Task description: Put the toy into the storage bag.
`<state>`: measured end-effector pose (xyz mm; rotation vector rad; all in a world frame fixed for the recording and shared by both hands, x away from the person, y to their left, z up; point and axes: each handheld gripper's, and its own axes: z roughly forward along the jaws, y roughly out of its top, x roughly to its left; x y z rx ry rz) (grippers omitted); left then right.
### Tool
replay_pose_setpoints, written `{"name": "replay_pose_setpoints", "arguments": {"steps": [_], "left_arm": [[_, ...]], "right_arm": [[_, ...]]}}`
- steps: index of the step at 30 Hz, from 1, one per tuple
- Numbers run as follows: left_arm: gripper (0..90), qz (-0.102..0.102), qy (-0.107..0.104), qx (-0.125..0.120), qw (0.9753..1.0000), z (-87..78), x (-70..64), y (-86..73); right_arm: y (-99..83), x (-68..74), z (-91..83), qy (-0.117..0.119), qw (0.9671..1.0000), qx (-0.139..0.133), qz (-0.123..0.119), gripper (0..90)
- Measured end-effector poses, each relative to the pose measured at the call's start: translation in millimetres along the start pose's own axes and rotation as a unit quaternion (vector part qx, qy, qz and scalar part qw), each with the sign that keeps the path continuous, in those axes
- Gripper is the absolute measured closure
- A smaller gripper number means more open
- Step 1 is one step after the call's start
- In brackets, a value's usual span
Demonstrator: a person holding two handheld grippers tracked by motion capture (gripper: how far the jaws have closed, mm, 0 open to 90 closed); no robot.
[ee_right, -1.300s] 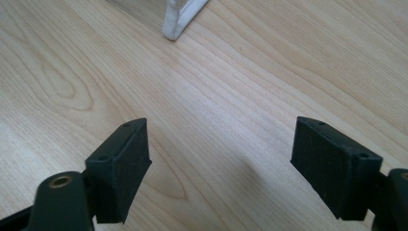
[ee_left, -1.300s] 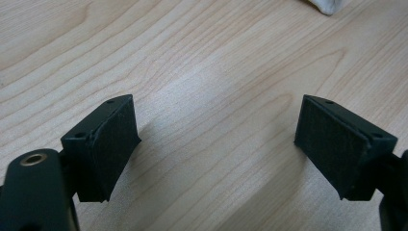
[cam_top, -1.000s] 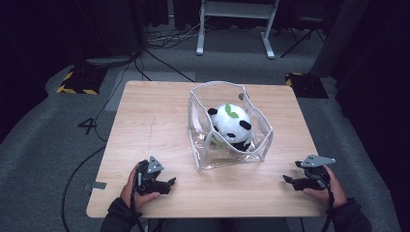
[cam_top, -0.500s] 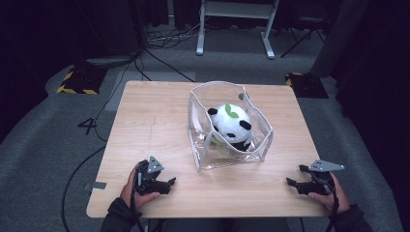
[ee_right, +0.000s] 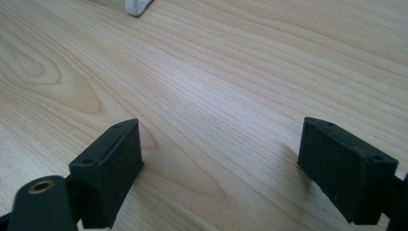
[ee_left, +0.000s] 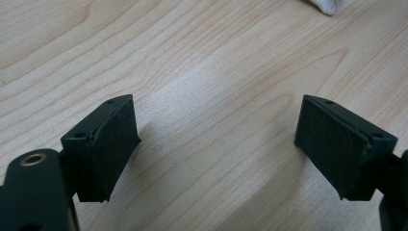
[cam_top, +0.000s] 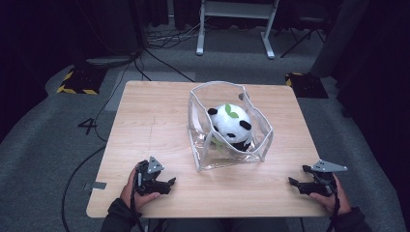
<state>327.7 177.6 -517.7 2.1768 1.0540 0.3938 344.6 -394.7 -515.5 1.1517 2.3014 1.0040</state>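
A clear plastic bag (cam_top: 230,126) with white edging stands open on the wooden table (cam_top: 154,125), right of centre. Inside it sits a black-and-white panda plush (cam_top: 231,125) with a green leaf on its head. My left gripper (cam_top: 170,182) rests low on the table near the front left, open, nothing between its jaws (ee_left: 214,139). At the front right corner my right gripper (cam_top: 293,182) is open too, with bare wood between its jaws (ee_right: 221,154). A white corner of the bag (ee_left: 327,5) peeks in at the top of the left gripper view, and the bag corner (ee_right: 137,6) in the right one.
The table's front edge (cam_top: 203,215) runs just below both hands. Grey carpet with cables (cam_top: 159,58) surrounds the table. A white stand (cam_top: 237,24) is behind it, and a yellow-black striped base (cam_top: 77,82) lies at the left.
My right gripper has drifted a little outward and toward the front right corner of the table. The left gripper, bag and panda have stayed put.
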Motion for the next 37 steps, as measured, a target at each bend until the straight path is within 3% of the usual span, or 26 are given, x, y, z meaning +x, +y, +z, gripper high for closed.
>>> {"name": "replay_pose_setpoints", "arguments": {"steps": [37], "left_arm": [[14.9, 0.003, -0.001, 0.000, 1.0000, 0.7, 0.8, 0.6]], "right_arm": [[-0.8, 0.9, -1.0, -0.004, 1.0000, 0.000, 0.005, 15.3]]}}
